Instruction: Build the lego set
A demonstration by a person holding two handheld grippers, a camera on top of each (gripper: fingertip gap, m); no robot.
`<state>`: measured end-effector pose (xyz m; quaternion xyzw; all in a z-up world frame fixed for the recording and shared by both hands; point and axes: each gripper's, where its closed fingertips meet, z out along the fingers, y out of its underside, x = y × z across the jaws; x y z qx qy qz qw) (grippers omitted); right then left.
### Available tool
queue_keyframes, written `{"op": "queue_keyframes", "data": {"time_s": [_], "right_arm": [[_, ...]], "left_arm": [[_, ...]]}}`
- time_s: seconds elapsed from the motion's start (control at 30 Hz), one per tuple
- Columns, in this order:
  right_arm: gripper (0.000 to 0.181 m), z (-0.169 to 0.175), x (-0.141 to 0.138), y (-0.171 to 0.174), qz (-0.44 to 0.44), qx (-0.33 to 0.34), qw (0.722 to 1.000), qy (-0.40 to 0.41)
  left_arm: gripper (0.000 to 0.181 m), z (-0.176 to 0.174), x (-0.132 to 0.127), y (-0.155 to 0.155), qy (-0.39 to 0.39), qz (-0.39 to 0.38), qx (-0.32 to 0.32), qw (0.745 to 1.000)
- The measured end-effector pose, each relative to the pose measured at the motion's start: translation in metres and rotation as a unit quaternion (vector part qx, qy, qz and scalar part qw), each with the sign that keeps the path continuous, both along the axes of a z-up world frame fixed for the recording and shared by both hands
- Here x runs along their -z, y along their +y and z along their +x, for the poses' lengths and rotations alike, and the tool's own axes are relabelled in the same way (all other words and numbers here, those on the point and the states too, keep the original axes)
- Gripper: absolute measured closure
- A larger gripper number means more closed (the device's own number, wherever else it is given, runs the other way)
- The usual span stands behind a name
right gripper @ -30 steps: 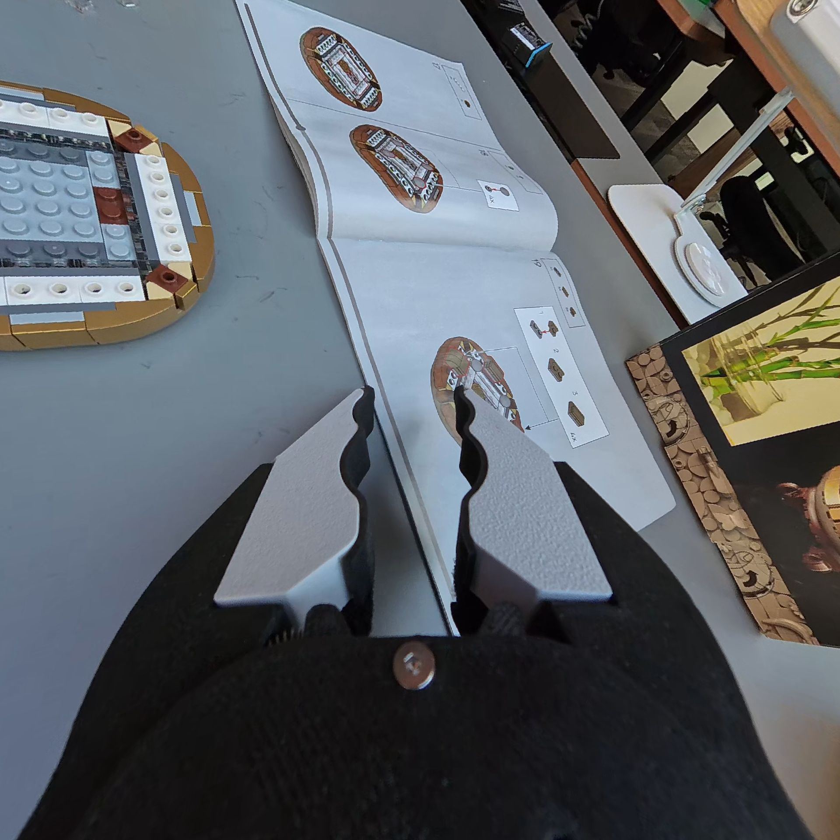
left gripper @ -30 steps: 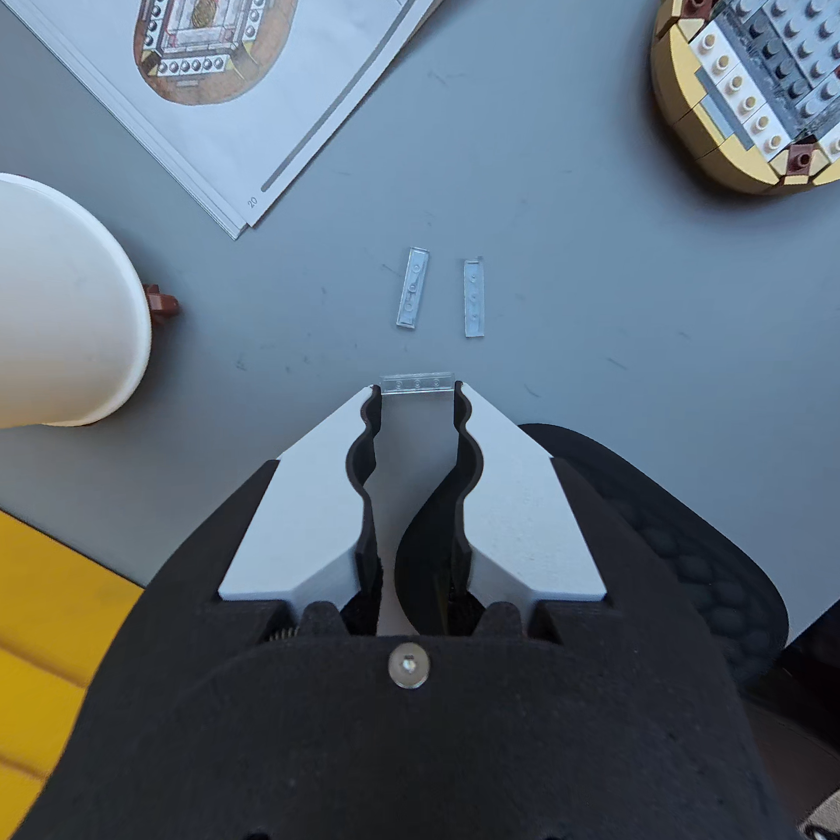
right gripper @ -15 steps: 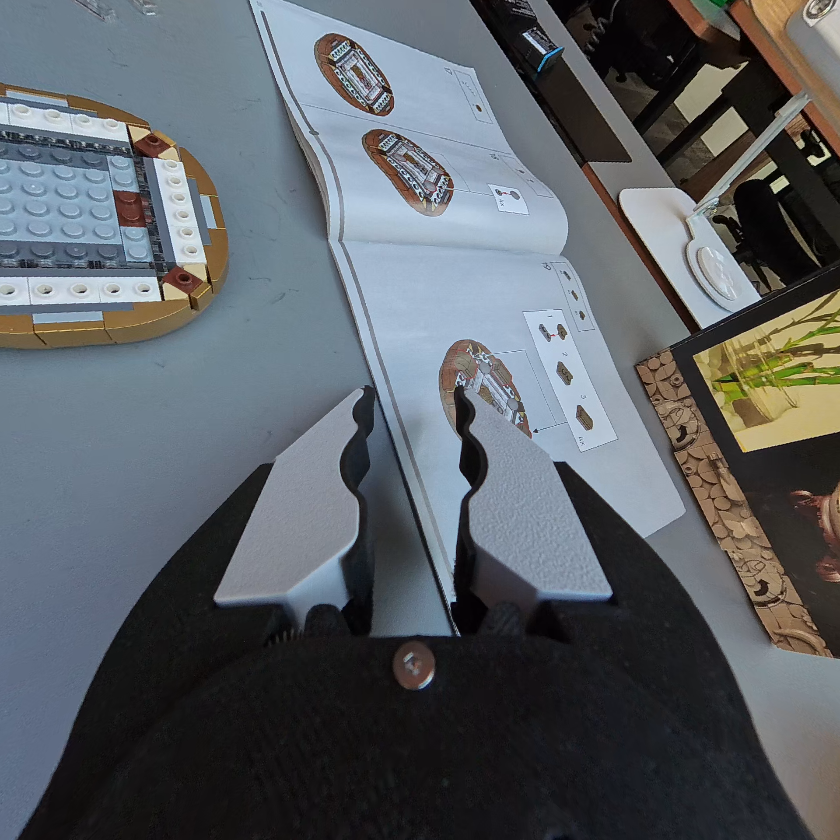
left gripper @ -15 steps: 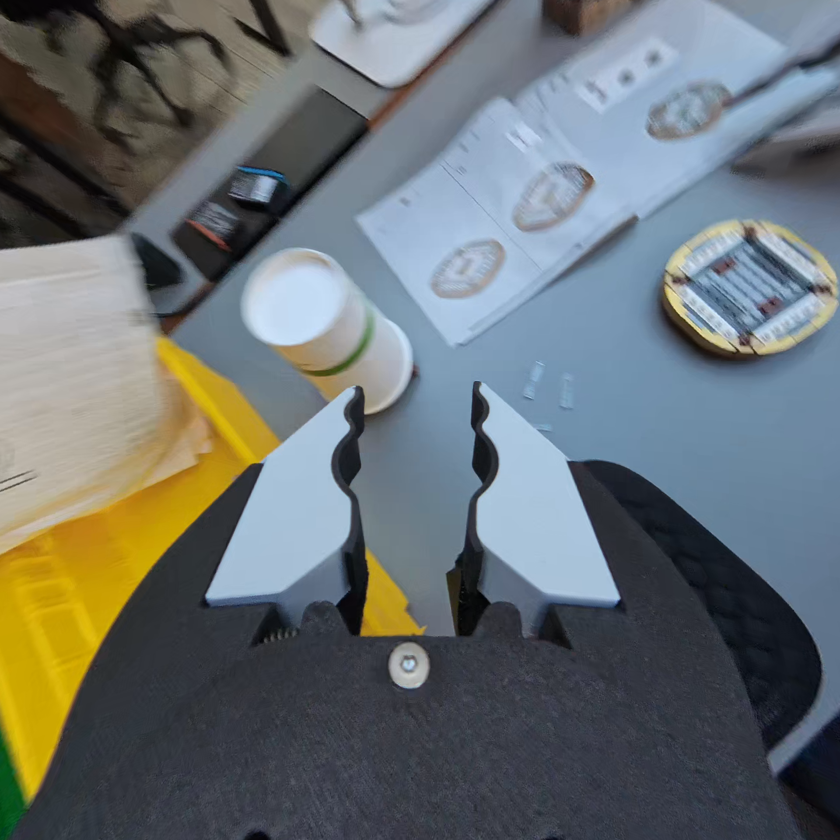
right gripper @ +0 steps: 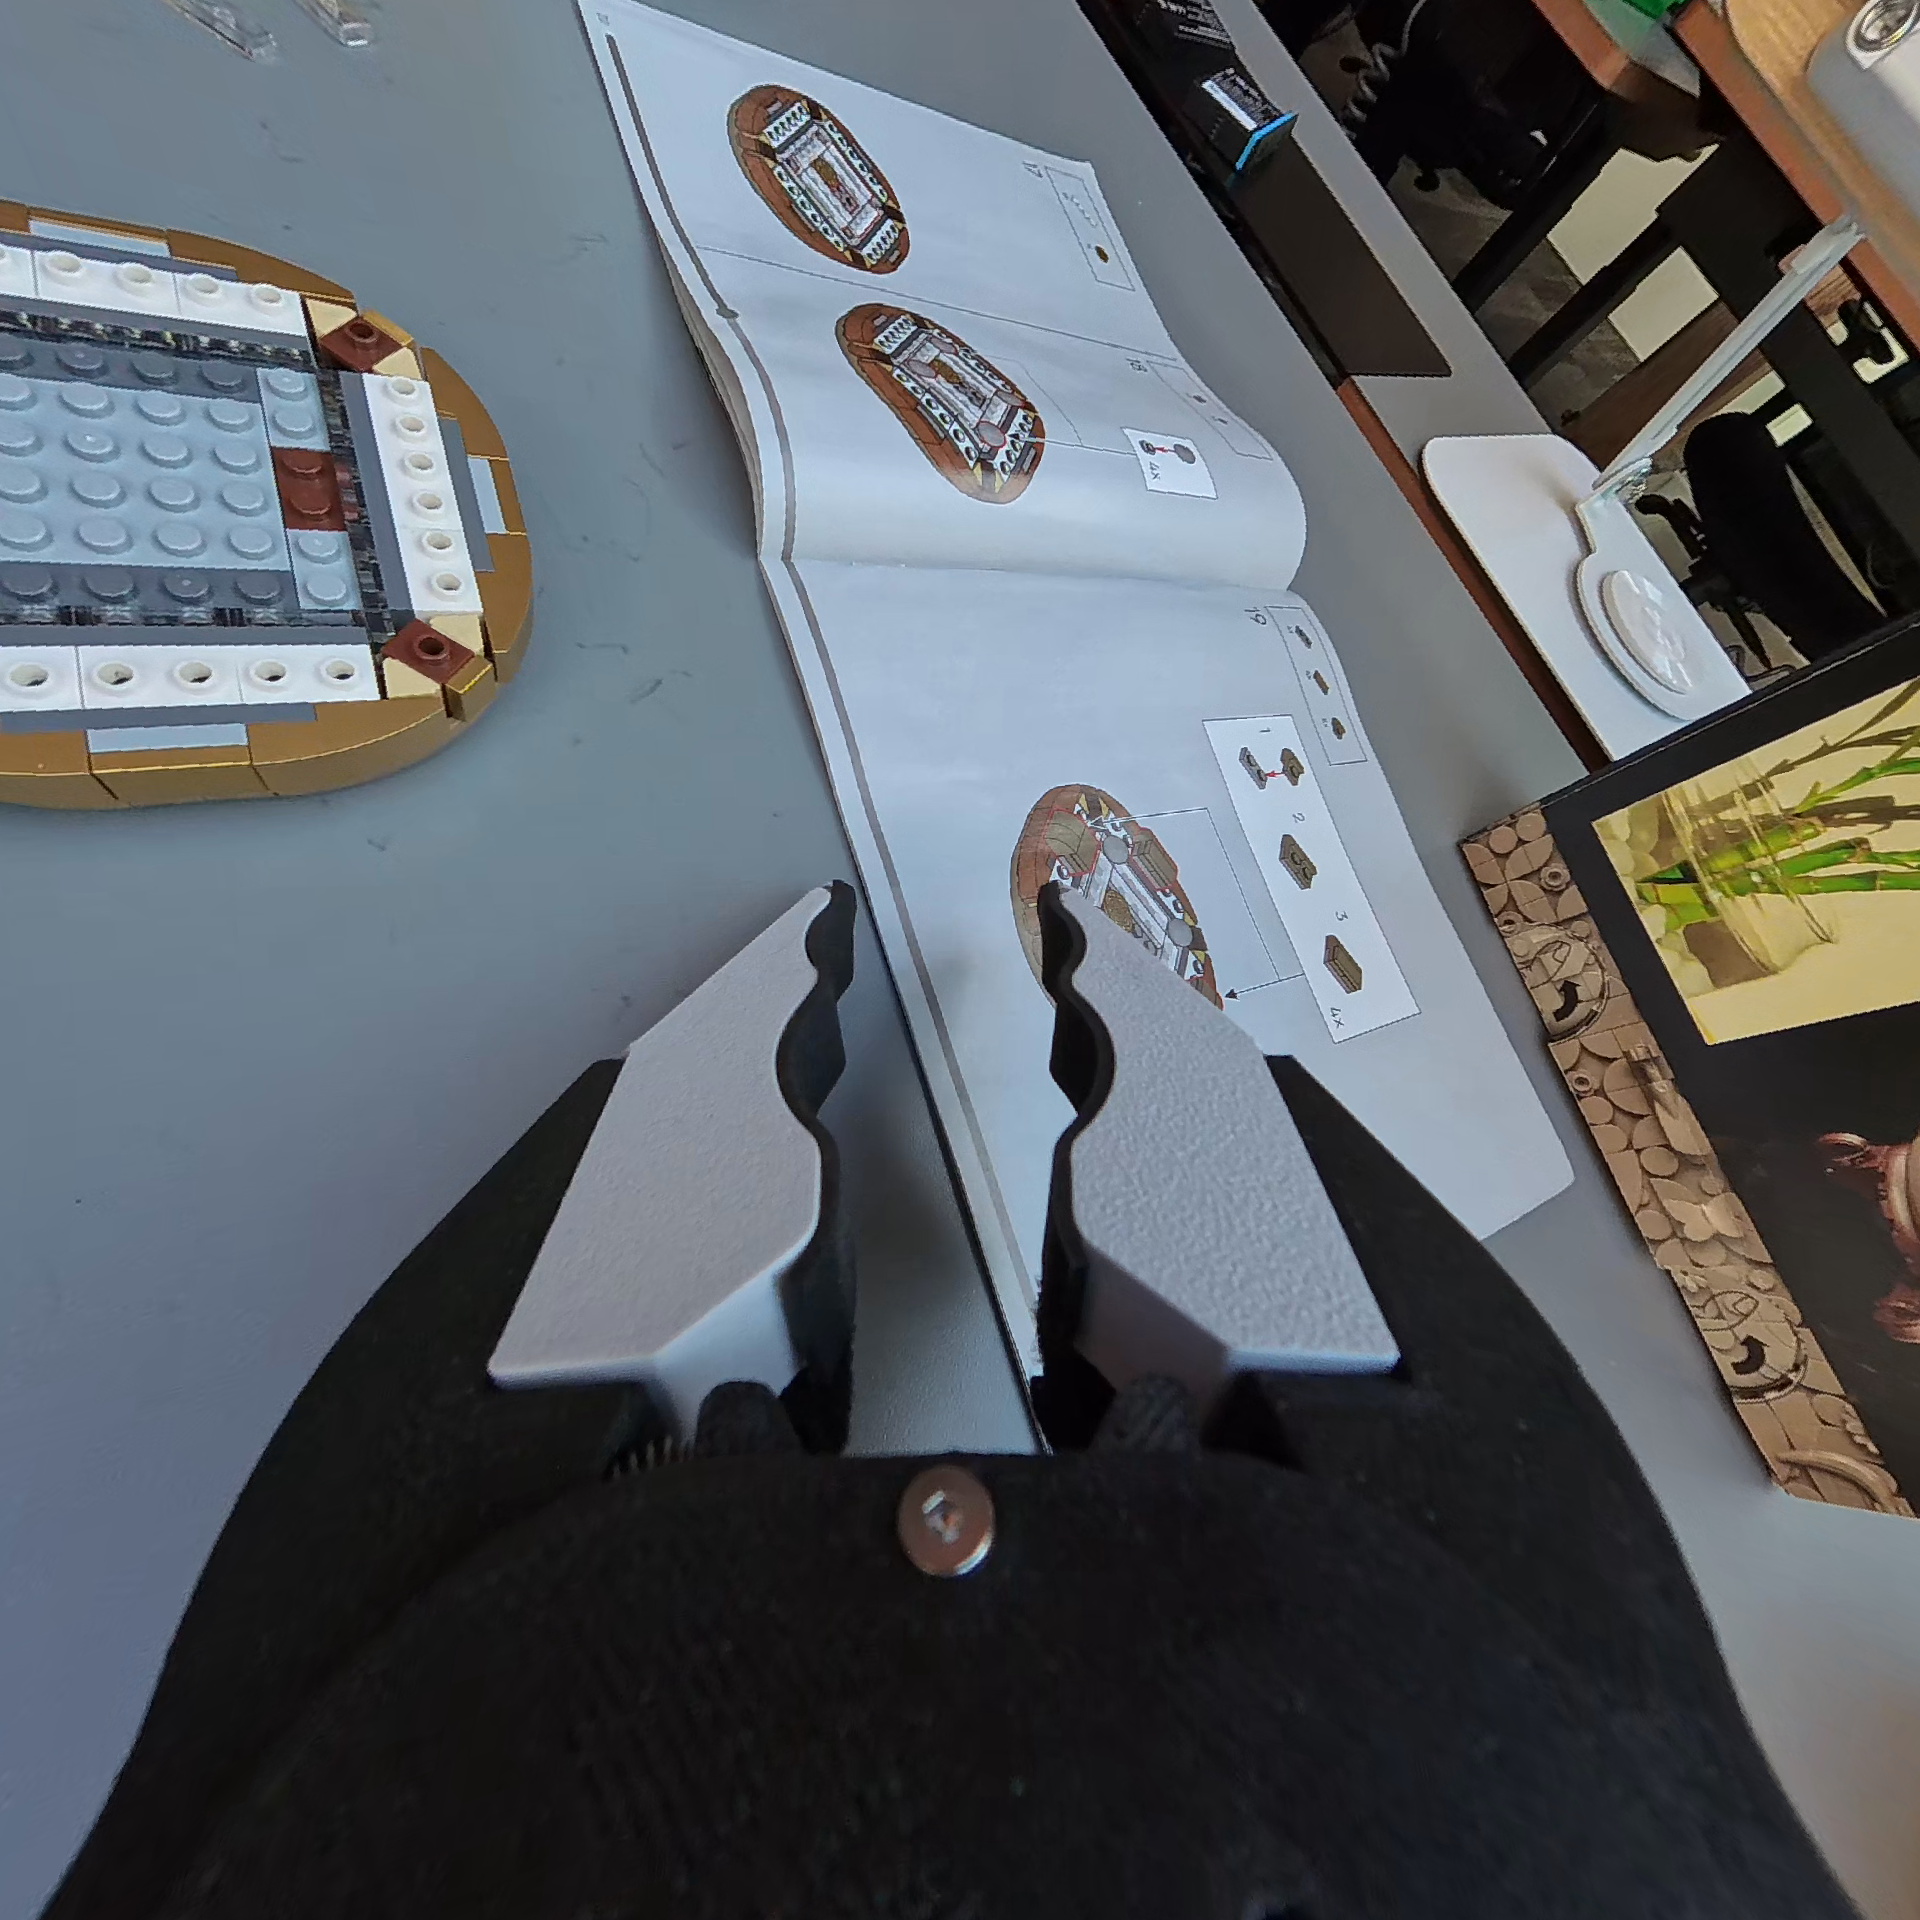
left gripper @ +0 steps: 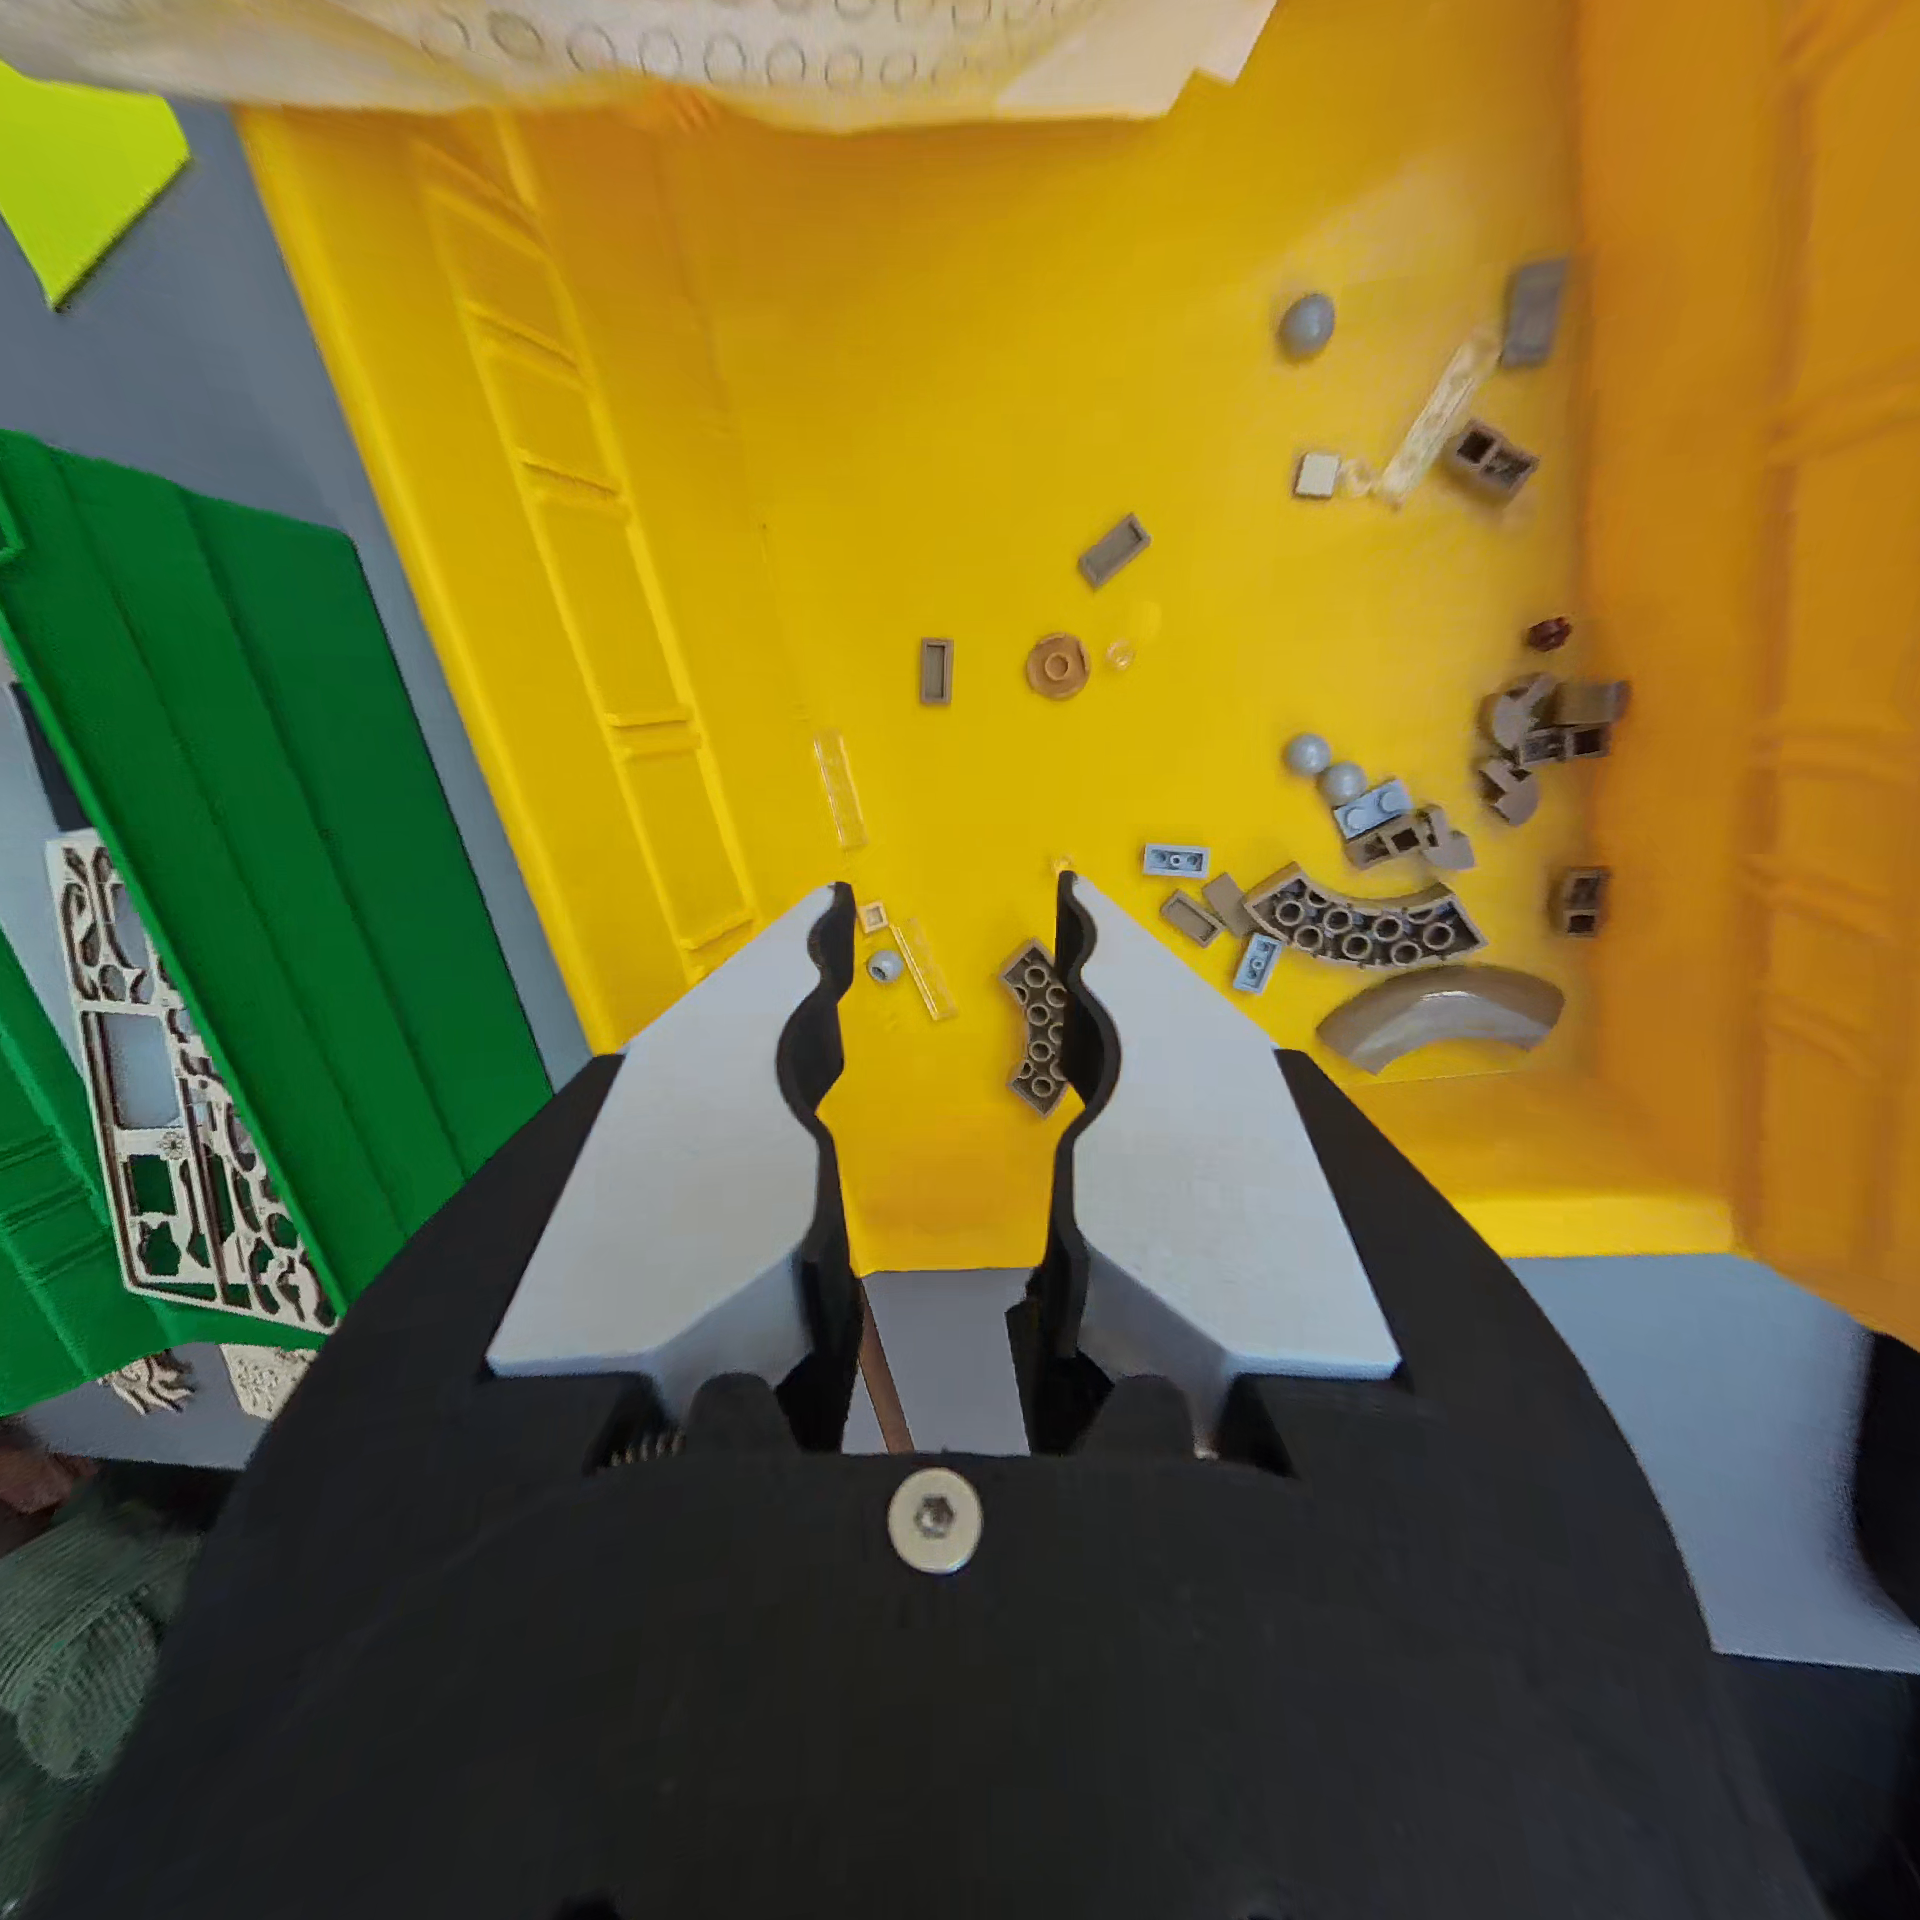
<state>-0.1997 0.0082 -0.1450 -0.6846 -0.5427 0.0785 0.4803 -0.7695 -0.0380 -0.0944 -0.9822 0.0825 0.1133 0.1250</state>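
Observation:
My left gripper (left gripper: 951, 896) is open and empty above a yellow bin (left gripper: 987, 416) that holds several loose grey, tan and clear Lego pieces. A curved dark tan plate (left gripper: 1039, 1023) lies just by its right finger, and a clear strip (left gripper: 925, 968) and a small grey round piece (left gripper: 884, 966) lie between the fingertips. My right gripper (right gripper: 940, 902) is open and empty over the open instruction booklet (right gripper: 997, 665). The oval gold-rimmed Lego base (right gripper: 239, 520) with grey and white plates lies to its left on the grey table.
A green bin (left gripper: 187, 831) with a cut-out sheet (left gripper: 166, 1091) stands left of the yellow bin. A white perforated sheet (left gripper: 727, 52) overhangs the yellow bin's far side. The Lego box (right gripper: 1745, 1039) lies right of the booklet. Two clear pieces (right gripper: 234, 26) lie at the table's far left.
My left gripper let go of the clear plate on the table, opened, and swung left to over the yellow bin. My right gripper crept slightly toward the base and booklet.

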Motion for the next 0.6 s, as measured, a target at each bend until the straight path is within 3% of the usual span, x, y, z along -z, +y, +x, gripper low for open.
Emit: {"op": "queue_keyframes", "data": {"time_s": [0.03, 0.23, 0.6], "right_arm": [[0.146, 0.0, 0.0, 0.0, 0.0, 0.001, 1.0, 0.0], [0.146, 0.0, 0.0, 0.0, 0.002, 0.002, 1.0, 0.0], [0.146, 0.0, 0.0, 0.0, -0.001, 0.001, 1.0, 0.001]], "left_arm": [[0.147, -0.003, 0.01, 0.002, 0.003, -0.014, -0.009, 1.0], [0.154, -0.011, 0.051, 0.011, -0.032, -0.063, -0.075, 0.995], [0.149, -0.019, 0.067, 0.009, -0.094, -0.06, -0.134, 0.985]]}}
